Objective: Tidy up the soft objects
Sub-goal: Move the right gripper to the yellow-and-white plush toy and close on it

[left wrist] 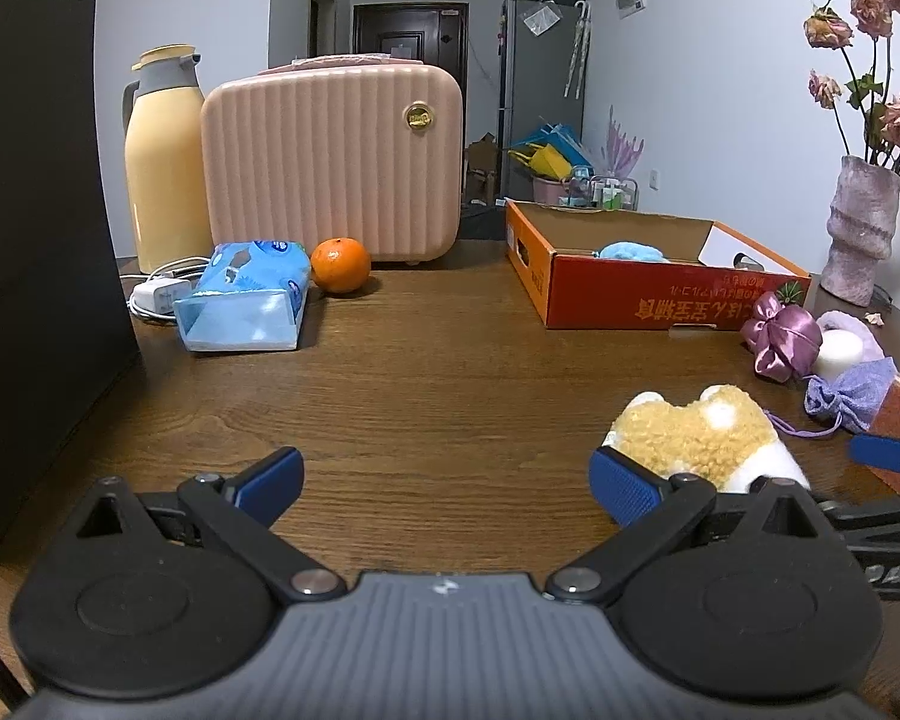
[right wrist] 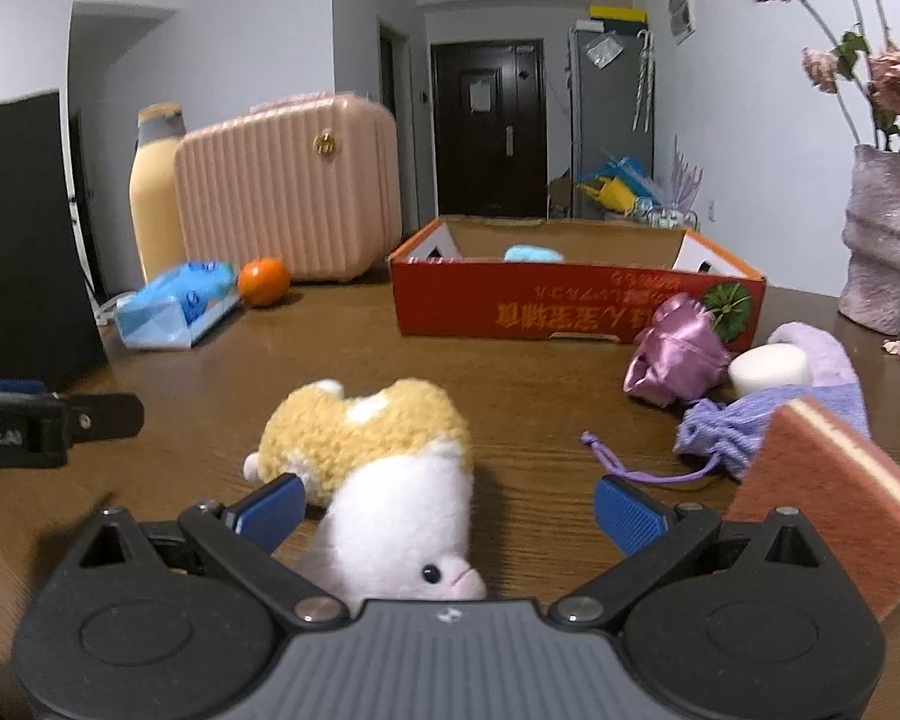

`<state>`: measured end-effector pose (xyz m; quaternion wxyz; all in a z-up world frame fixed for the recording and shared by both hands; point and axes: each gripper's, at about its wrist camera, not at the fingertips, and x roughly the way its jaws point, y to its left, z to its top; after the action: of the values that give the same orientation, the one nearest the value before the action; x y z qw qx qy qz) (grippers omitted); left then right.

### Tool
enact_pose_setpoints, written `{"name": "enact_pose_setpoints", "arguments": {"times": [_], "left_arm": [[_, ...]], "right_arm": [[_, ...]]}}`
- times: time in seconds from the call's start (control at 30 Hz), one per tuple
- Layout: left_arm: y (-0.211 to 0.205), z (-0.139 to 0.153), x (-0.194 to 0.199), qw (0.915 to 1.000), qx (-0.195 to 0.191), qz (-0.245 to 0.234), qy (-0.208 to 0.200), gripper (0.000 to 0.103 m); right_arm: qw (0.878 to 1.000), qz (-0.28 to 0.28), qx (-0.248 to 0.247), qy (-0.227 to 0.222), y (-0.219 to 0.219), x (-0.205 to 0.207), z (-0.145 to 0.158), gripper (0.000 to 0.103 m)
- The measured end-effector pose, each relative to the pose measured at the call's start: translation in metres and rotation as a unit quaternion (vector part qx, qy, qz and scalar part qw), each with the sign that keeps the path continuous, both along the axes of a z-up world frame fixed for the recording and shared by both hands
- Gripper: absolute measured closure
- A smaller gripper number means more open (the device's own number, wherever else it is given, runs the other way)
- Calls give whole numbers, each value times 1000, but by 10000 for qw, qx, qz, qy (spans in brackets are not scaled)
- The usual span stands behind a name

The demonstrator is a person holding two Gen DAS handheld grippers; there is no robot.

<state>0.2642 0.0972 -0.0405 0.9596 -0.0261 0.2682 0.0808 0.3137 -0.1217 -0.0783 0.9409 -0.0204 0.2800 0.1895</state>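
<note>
A tan and white plush animal (right wrist: 384, 468) lies on the wooden table (right wrist: 510, 396) between the open fingers of my right gripper (right wrist: 450, 510), nearer the left finger. It also shows in the left wrist view (left wrist: 702, 438), just right of my left gripper (left wrist: 447, 486), which is open and empty. An orange cardboard box (right wrist: 570, 300) stands behind, with a light blue soft thing (right wrist: 531, 253) inside. A pink satin pouch (right wrist: 672, 354), a purple knit pouch (right wrist: 726, 432), a lilac sock (right wrist: 822, 360) and a white sponge (right wrist: 768, 367) lie at the right.
A pink ribbed case (left wrist: 330, 156), a yellow thermos (left wrist: 162, 162), a blue tissue pack (left wrist: 246, 300) and an orange (left wrist: 340, 264) stand at the back left. A black box (left wrist: 30, 240) is at the left. A vase of dried roses (right wrist: 882, 240) stands far right. A pink sponge block (right wrist: 828, 492) is near right.
</note>
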Motion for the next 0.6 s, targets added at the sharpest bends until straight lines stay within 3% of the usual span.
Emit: {"name": "enact_pose_setpoints", "arguments": {"times": [0.4, 0.6], "left_arm": [[-2, -3, 1, 9999, -26, -84, 123, 0], [-1, -4, 2, 9998, -62, -64, 172, 0]], "right_arm": [[9992, 157, -181, 326, 22, 24, -11, 9], [9985, 295, -214, 414, 30, 30, -15, 25]]}}
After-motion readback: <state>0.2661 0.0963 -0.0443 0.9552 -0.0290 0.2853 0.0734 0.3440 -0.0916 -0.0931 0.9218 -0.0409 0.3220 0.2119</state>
